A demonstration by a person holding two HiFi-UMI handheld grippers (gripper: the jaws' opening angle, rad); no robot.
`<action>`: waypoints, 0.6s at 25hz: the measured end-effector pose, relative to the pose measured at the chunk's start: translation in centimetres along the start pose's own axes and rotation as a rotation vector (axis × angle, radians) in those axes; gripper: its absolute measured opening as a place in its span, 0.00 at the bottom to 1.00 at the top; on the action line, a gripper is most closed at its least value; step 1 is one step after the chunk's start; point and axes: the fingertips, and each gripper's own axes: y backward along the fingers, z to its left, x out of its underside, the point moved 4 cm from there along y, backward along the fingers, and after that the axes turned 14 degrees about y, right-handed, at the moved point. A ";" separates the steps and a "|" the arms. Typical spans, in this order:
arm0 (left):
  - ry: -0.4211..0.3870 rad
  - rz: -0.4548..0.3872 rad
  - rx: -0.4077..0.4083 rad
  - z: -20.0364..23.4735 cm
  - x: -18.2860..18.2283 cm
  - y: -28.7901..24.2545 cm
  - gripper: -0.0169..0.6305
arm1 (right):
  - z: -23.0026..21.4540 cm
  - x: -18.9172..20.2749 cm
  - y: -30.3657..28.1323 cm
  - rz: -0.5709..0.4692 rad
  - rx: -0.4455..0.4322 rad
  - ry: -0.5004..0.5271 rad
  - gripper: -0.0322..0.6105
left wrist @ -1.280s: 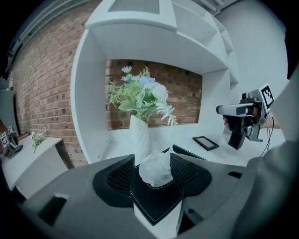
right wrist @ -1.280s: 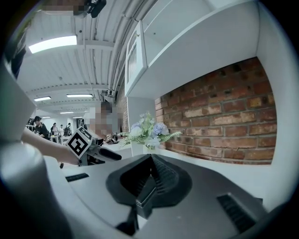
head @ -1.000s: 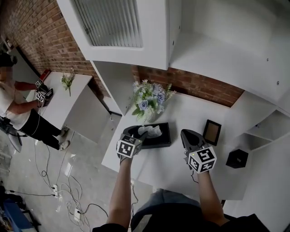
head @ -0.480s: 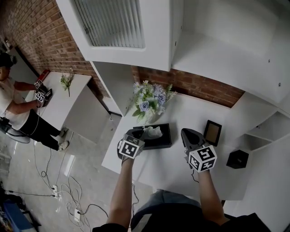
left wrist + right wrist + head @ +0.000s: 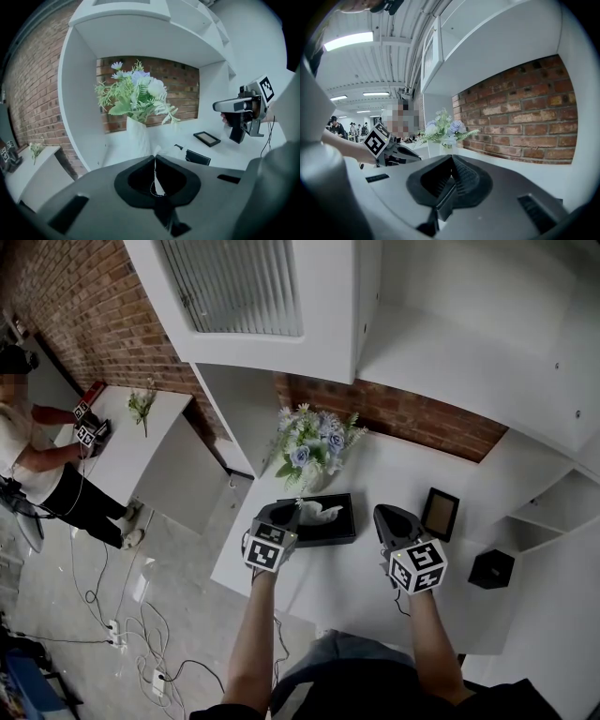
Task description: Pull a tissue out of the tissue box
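The left gripper (image 5: 289, 513) is pinched tight on a thin edge of the tissue (image 5: 321, 513) rising from the black tissue box (image 5: 336, 531) at the middle of the head view. A jerky pull could tear the sheet or let it slip free, or the light, unheld box might lift with it. The left forearm reaches up from the lower frame, its gripper tipped down at the box's left end; the right gripper (image 5: 386, 517), jaws together on nothing, hangs right of the box
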 end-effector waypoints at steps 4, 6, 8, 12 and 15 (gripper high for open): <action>0.019 -0.061 -0.008 -0.2 -1.0 1.2 0.04 | -0.1 -0.3 0.1 -0.007 0.000 0.000 0.05; 0.013 -0.077 -0.012 -0.3 -1.4 1.6 0.04 | 0.0 -0.3 0.0 -0.009 -0.003 0.001 0.05; 0.004 -0.084 -0.020 -0.4 -1.7 2.1 0.04 | 0.2 -0.4 0.1 -0.012 -0.008 0.001 0.05; 0.002 -0.113 -0.040 -0.4 -2.3 3.3 0.04 | 0.7 -0.7 0.2 -0.021 -0.018 0.005 0.05; 0.003 -0.137 -0.053 -0.2 -2.9 4.2 0.04 | 0.9 -0.9 0.3 -0.029 -0.020 0.008 0.05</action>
